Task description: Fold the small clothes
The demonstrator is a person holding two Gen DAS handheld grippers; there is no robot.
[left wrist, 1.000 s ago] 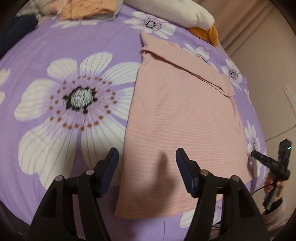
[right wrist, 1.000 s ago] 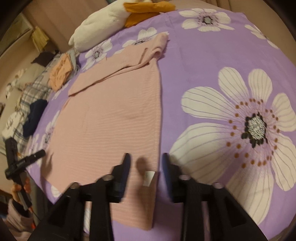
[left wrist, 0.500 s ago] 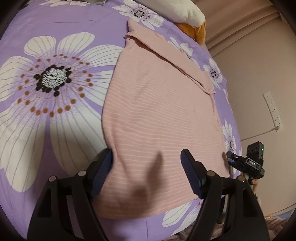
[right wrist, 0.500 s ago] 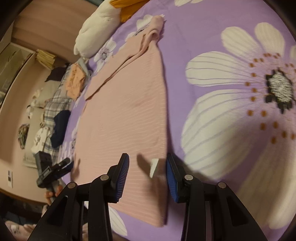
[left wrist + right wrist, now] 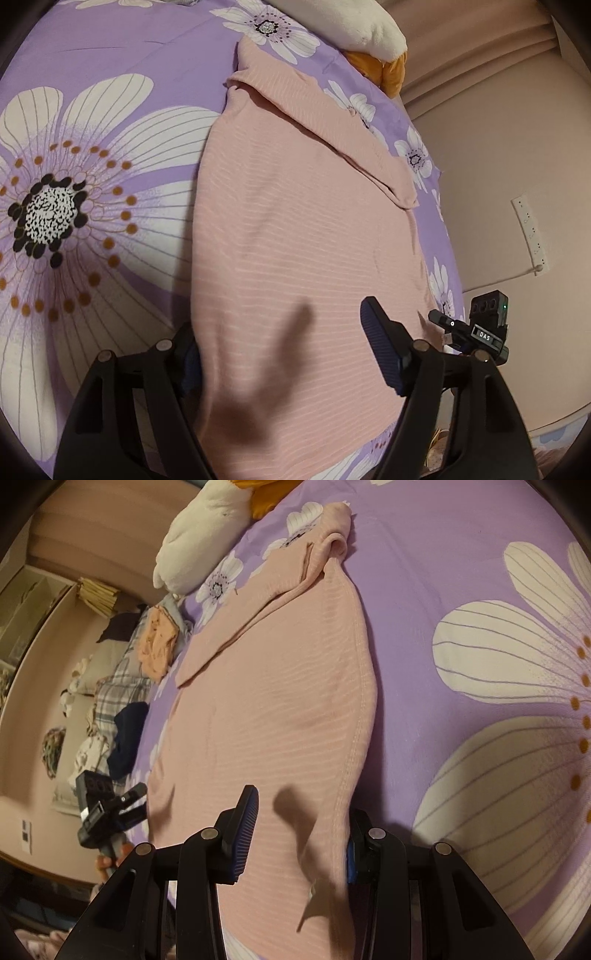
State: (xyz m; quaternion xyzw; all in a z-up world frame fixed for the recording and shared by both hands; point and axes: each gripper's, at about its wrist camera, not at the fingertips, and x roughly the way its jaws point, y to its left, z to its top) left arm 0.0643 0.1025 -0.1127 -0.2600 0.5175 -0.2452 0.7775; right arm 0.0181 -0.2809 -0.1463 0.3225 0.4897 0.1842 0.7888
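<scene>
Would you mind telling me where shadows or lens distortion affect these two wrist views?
Left wrist view: a dark soft-edged shadow lies on the pink striped knit top near the open jaws, and the fisheye bows the purple floral bedspread. Right wrist view: a similar shadow falls on the garment's hem side, the bedspread edge curves strongly, and the corners go black.

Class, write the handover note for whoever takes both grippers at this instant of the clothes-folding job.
Left gripper: open, straddling the near left corner of the pink top; one finger sits under the side edge.
Right gripper: open, straddling the near right corner, one finger under the hem edge.
The top lies flat on the purple floral bedspread, sleeve already folded across its far end.
Folded clothes pile sits beyond.
Left to do: close both grippers, carry the near end toward the far end.
</scene>
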